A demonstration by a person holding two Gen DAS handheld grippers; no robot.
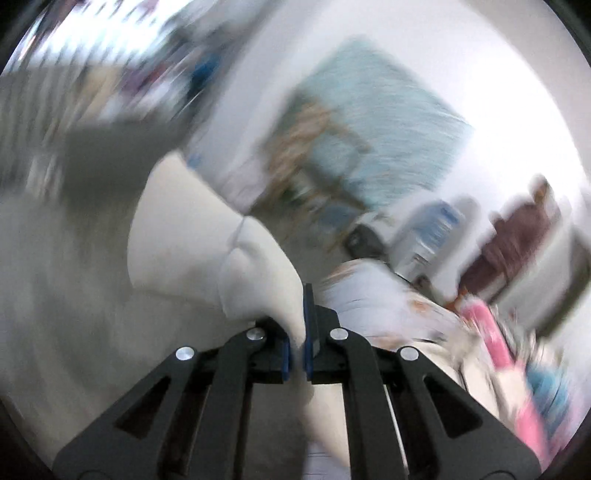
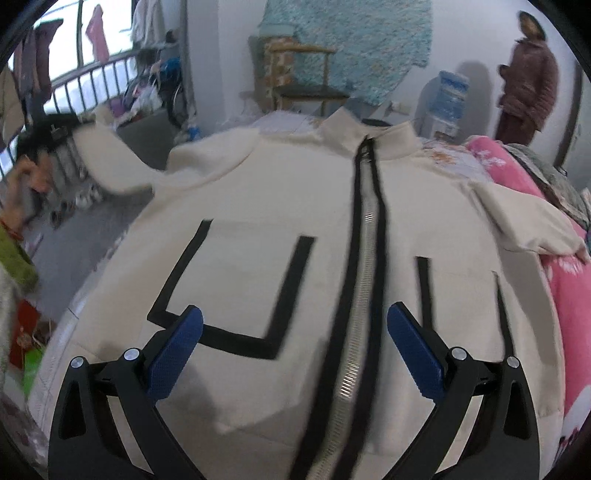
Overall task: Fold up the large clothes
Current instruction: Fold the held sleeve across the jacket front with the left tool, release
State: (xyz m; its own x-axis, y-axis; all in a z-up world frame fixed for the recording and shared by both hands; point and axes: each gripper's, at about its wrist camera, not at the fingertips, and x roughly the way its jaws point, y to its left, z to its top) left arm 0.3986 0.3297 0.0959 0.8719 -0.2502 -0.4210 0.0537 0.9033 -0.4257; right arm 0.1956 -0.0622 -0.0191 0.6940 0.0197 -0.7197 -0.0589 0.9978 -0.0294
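A pink blanket point(image 2: 554, 280) lies on the right, and far off stand a wooden chair point(image 2: 306, 81), a blue water jug point(image 2: 450, 96), a person in a dark red coat point(image 2: 528, 81) and a railing point(image 2: 92, 85) with hanging clothes point(image 2: 98, 33).

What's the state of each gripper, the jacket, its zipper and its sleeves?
left gripper: shut on the cream sleeve, lifted off the bed.
right gripper: open, empty, above the jacket front.
jacket: spread flat, front up.
zipper: closed up to the collar.
other sleeve: lying out to the side.
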